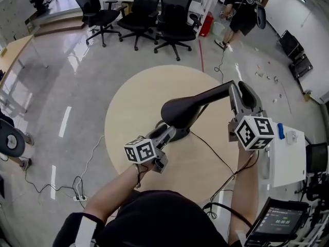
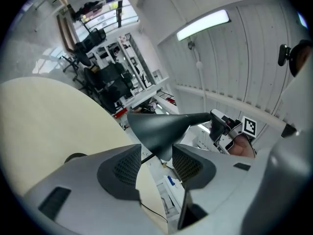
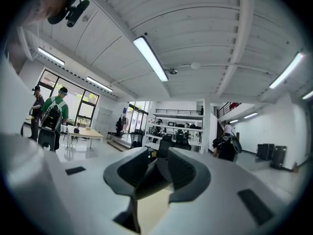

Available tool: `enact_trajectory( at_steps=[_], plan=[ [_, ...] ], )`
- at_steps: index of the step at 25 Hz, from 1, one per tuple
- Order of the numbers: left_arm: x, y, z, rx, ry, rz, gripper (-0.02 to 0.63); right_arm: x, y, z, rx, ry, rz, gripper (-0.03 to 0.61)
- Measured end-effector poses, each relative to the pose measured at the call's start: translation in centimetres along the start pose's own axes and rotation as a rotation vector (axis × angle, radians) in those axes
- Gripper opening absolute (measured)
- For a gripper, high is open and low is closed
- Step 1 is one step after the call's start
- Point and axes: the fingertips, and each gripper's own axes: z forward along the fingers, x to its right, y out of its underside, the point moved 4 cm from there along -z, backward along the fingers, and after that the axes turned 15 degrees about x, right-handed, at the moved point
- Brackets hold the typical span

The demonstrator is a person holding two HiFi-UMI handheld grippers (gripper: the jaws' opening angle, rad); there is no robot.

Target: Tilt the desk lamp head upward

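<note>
The left hand-held gripper (image 1: 165,133) is low, just under the lamp head (image 1: 181,112) of the desk lamp. It is released: its own view shows the jaws apart, with only a thin cable (image 2: 146,156) in the gap and nothing pressed. The right hand-held gripper (image 1: 242,95) is at the raised far end of the lamp arm (image 1: 216,92). It is also released, jaws wide, and its view shows a dark bar standing between the pads without being pinched.

The left gripper view looks up at the underside of the cone-shaped head, with the right hand-held gripper beyond it and a dark round disc (image 2: 76,156) just left of the jaws. None of that shows in the head view. The right gripper view shows mostly ceiling and room, and almost none of the lamp.

The lamp stands on the near right part of the round desk (image 1: 139,96), so bare top lies open to its left and beyond it. To its right, the desk's edge runs close under the right hand-held gripper, beside a white box (image 1: 288,158). Far beyond the lamp, office chairs (image 1: 154,9) stand on open floor.
</note>
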Motion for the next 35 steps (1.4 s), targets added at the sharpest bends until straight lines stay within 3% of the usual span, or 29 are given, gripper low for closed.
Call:
enact_trajectory(
  at_steps=[8, 13, 16, 20, 35],
  plan=[
    [-1.4, 0.5, 0.4, 0.017, 0.007, -0.103, 0.181, 0.1, 1.1, 0.4, -0.032, 0.015, -0.013, 0.112],
    [-1.7, -0.3, 1.7, 0.078, 0.025, -0.266, 0.181, 0.2, 1.5, 0.6, -0.024, 0.024, 0.075, 0.11],
    [-2.2, -0.2, 2.2, 0.088, 0.015, -0.324, 0.179, 0.0, 1.6, 0.7, -0.03, 0.017, 0.044, 0.11],
    [-2.0, -0.7, 2.1, 0.082, 0.016, -0.294, 0.178, -0.2, 1.3, 0.9, -0.034, 0.014, 0.028, 0.11],
    [-0.6, -3.6, 1.3, 0.084, 0.005, -0.113, 0.178, 1.4, 2.4, -0.3, 0.051, 0.031, 0.217, 0.11]
  ],
)
